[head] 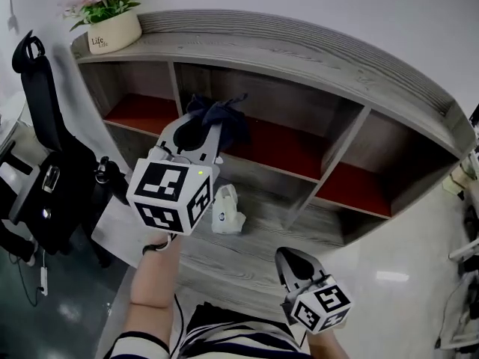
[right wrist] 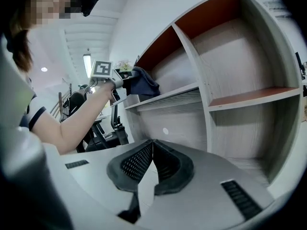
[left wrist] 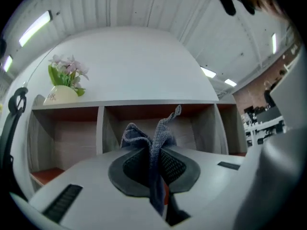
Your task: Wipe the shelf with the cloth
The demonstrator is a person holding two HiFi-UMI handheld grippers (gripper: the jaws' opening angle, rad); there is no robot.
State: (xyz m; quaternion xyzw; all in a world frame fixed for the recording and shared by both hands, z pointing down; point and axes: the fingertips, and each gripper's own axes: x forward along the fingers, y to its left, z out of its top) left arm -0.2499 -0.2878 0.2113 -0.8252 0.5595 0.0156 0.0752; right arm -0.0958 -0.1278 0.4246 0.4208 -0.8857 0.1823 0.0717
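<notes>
**Head view**
- Shelf (head: 299, 54): a grey wood-grain unit. The upper row has three compartments with red-brown floors, and a grey lower board runs beneath.
- Flower pot (head: 112, 32): white with pink blooms, on the top board at the left end.
- Left gripper (head: 200, 132): raised in front of the middle compartment, with its marker cube (head: 171, 194) toward the camera. The jaws are clamped on the cloth (head: 224, 114).
- Cloth: dark blue and bunched, at the mouth of the middle compartment above its red floor. Whether it touches the shelf cannot be told.
- White device (head: 227, 209): on the lower board, below the left gripper.
- Right gripper (head: 290, 259): low, near the person's lap, well apart from the cloth.
- Office chair (head: 45, 148): black, to the left of the shelf.

**Left gripper view**
- Left gripper (left wrist: 154, 153): jaws pressed together on the cloth (left wrist: 160, 135). The cloth rises in two folds above the pads and hangs as a strip below them.
- Shelf (left wrist: 144, 103): straight ahead, with the middle compartment behind the cloth.
- Flower pot (left wrist: 60, 94): on top, at the left.

**Right gripper view**
- Right gripper (right wrist: 151, 145): jaws closed with the tips touching and nothing between them.
- Shelf (right wrist: 206, 92): ahead, seen from its side.
- Left gripper (right wrist: 125, 84): farther off, at the end of the person's arm (right wrist: 72, 123).
- Cloth (right wrist: 144, 83): in the left gripper's jaws, just above the front edge of a shelf board.
</notes>
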